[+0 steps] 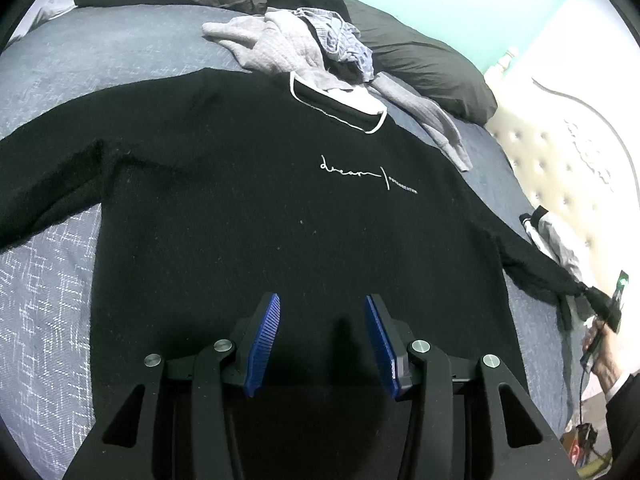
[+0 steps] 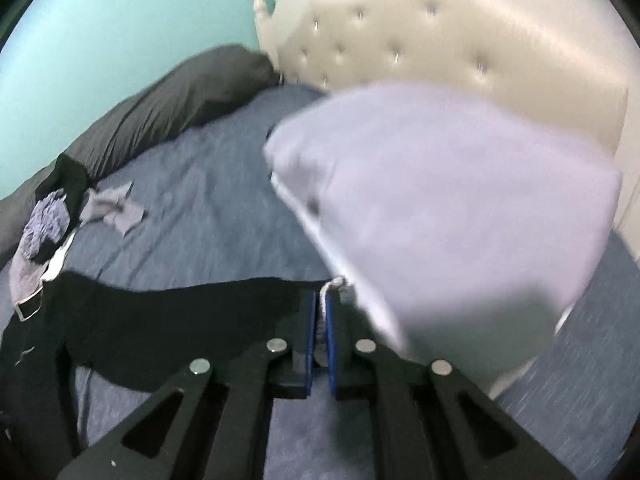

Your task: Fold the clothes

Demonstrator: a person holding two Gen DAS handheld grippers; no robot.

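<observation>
Sweater (image 1: 260, 208): black, spread face-up on the bed (image 1: 60, 280), white-trimmed collar toward the far pillows, white script on the chest.
Left sleeve: extended flat toward the left edge of the left wrist view.
Right sleeve (image 2: 180, 312): stretched out to the side, its cuff end raised off the bed.
Left gripper (image 1: 322, 308): jaws released, about half spread, hovering over the lower body of the sweater; nothing lay between the blue pads (image 1: 262, 340).
Right gripper (image 2: 320, 304): jaws clenched on the white-edged cuff (image 2: 334, 282) of the right sleeve.
Clothes pile (image 1: 304, 40): grey and blue-patterned garments, bunched just beyond the collar, touching it.
Dark pillow (image 1: 420, 60): along the far side of the bed, behind the pile.
Light pillow (image 2: 460, 200): blurred, leaning by the tufted headboard (image 2: 460, 40), just beside the right gripper.
Hand (image 1: 600, 356): at the right edge of the left wrist view, holding the right gripper.
</observation>
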